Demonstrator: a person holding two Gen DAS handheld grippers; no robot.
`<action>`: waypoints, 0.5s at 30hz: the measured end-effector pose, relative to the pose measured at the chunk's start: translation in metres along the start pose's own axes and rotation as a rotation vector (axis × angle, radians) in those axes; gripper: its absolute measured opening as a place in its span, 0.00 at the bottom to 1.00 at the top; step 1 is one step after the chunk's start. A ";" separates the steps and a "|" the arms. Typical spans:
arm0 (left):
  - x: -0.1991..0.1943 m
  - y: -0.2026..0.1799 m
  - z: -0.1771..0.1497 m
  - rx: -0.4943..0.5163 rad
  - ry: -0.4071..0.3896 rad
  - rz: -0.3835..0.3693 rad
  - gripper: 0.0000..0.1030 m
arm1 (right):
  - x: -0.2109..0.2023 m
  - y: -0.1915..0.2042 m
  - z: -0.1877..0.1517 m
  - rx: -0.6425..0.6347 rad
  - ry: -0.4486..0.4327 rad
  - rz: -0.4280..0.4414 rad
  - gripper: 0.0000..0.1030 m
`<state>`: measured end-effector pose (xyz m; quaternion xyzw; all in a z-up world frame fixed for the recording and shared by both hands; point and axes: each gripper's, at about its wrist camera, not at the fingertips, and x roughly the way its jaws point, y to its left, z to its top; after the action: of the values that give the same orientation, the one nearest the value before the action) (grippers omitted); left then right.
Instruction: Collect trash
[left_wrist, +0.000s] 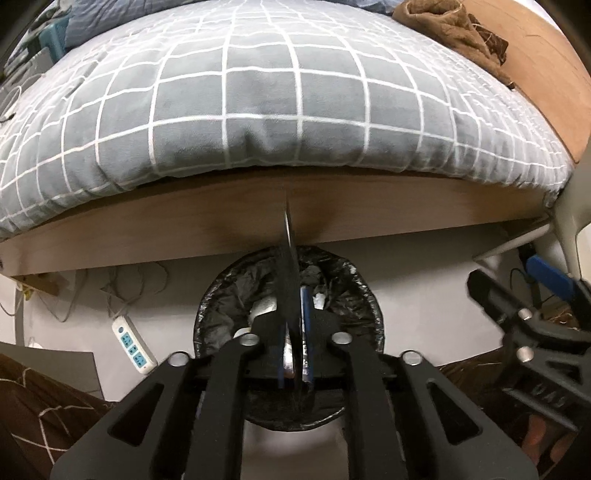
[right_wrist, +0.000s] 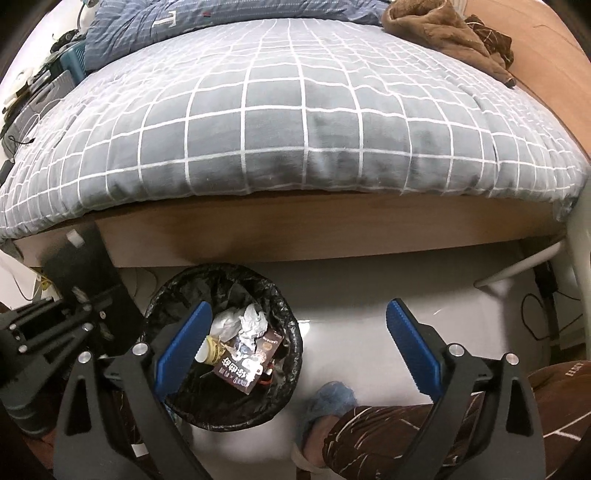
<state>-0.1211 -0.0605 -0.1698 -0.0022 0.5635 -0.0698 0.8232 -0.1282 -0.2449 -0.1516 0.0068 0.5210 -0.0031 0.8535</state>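
My left gripper (left_wrist: 293, 343) is shut on a flat dark sheet (left_wrist: 289, 280), seen edge-on and standing upright above the trash bin (left_wrist: 354, 295). In the right wrist view the same sheet (right_wrist: 88, 280) shows as a dark panel held by the left gripper (right_wrist: 79, 301) at the bin's left. The bin (right_wrist: 280, 384) has a black liner and holds crumpled paper (right_wrist: 251, 321), a wrapper (right_wrist: 247, 369) and a small bottle (right_wrist: 207, 350). My right gripper (right_wrist: 295, 350) is open and empty, its blue pads (right_wrist: 413, 347) over the bin's right side and the floor.
A bed with a grey checked quilt (right_wrist: 295, 129) and wooden frame (right_wrist: 295, 229) stands just behind the bin. A power strip (left_wrist: 133, 343) and cables lie on the floor at left. A leg in brown trousers (right_wrist: 388, 432) and a blue-covered foot (right_wrist: 328, 402) are at lower right.
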 end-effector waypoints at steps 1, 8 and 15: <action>0.000 0.002 0.000 0.000 -0.003 0.008 0.24 | -0.001 0.001 0.002 -0.004 -0.003 -0.001 0.89; -0.014 0.018 0.003 -0.022 -0.054 0.076 0.69 | -0.011 0.011 0.013 -0.037 -0.043 -0.014 0.89; -0.061 0.033 0.023 -0.052 -0.178 0.102 0.94 | -0.050 0.006 0.036 -0.014 -0.145 -0.033 0.91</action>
<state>-0.1178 -0.0226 -0.1075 -0.0012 0.4890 -0.0129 0.8722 -0.1187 -0.2393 -0.0902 -0.0079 0.4580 -0.0141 0.8888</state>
